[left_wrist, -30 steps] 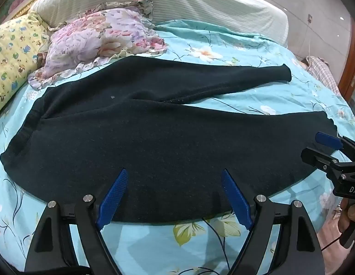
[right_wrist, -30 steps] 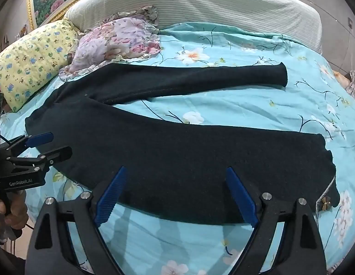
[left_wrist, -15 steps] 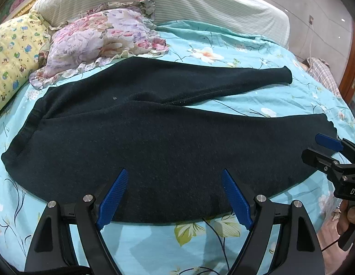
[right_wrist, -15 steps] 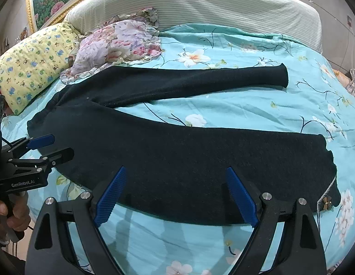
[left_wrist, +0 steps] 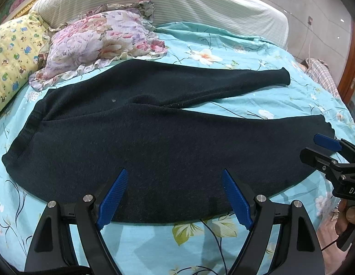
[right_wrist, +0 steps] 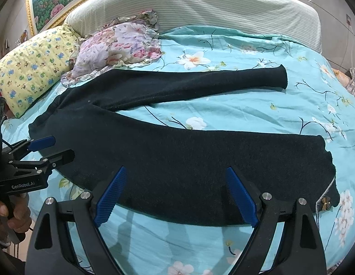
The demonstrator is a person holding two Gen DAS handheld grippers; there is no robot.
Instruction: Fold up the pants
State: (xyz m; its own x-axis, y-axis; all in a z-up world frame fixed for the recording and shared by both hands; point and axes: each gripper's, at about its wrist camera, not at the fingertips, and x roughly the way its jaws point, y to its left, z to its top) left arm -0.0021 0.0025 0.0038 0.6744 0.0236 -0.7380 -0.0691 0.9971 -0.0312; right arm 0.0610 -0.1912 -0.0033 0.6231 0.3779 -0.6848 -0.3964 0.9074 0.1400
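Dark pants [left_wrist: 154, 142] lie spread flat on the floral bedsheet [left_wrist: 154, 240], 2 legs toward 3 o'clock. Left gripper [left_wrist: 172, 197] and right gripper [right_wrist: 175, 197] hover at 6 o'clock, jaws released, empty.

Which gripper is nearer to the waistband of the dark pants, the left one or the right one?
Left. The left gripper hovers open toward the waistband end of the pants. The right gripper, also open, hovers over the near leg toward its cuff, far from the waistband.

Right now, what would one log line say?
pants flat on bed | left tool open | right tool open | fold not begun
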